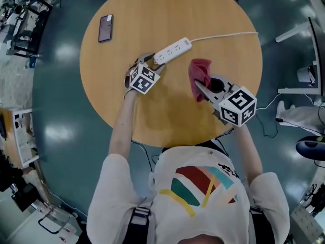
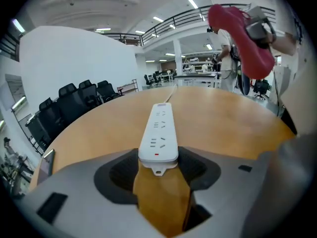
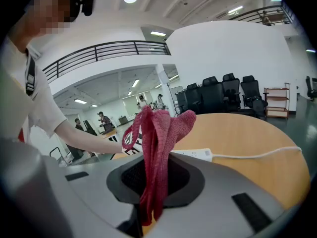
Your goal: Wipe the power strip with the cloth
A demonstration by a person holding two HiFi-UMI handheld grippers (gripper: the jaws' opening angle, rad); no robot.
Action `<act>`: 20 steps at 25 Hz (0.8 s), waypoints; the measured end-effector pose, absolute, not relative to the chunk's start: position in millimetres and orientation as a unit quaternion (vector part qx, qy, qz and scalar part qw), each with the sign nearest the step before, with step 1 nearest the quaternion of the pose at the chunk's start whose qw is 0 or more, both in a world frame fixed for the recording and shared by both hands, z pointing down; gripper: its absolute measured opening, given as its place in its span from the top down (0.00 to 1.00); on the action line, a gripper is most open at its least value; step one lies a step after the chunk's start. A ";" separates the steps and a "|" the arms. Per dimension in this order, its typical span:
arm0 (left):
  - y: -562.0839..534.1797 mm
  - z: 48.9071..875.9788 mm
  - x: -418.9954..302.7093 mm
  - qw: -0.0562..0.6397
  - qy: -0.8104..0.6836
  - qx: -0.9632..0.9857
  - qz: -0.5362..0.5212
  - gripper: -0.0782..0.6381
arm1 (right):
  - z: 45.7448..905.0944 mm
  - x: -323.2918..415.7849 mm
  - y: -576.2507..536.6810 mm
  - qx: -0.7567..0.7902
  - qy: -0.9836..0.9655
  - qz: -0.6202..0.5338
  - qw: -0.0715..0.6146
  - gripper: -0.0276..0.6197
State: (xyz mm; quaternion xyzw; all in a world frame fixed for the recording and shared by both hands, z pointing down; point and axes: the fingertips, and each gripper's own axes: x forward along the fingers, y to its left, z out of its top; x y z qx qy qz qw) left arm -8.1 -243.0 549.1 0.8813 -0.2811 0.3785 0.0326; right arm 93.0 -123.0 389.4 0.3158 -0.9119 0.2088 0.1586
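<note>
Left gripper (image 1: pixel 153 64), jaws apart round power strip (image 1: pixel 174 50) end; cord (image 1: pixel 223 35) plug unseen.

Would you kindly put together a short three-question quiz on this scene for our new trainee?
1. True or false: the right hand-held gripper is shut on the red cloth.
2. What lies between the open jaws of the left hand-held gripper? A the cloth; B one end of the power strip; C nothing.
3. Fill in: in the head view, the dark phone lies on the round table to the ___ of the power strip.

Key: 1 true; 2 B; 3 left.
</note>
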 end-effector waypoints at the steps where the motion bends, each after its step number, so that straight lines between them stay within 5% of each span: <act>1: -242.3 549.2 -6.5 0.031 -0.277 0.888 0.366 0.49 | 391.5 84.8 -138.0 0.303 -0.915 0.204 0.168 0.90; 14: -260.0 572.1 -11.8 0.059 -0.255 0.907 0.329 0.49 | 547.1 -46.4 -273.2 0.125 -0.868 0.318 0.361 0.90; 20: -268.0 572.6 -29.0 0.065 -0.256 0.905 0.333 0.49 | 549.8 -62.2 -283.7 0.123 -0.867 0.322 0.359 0.90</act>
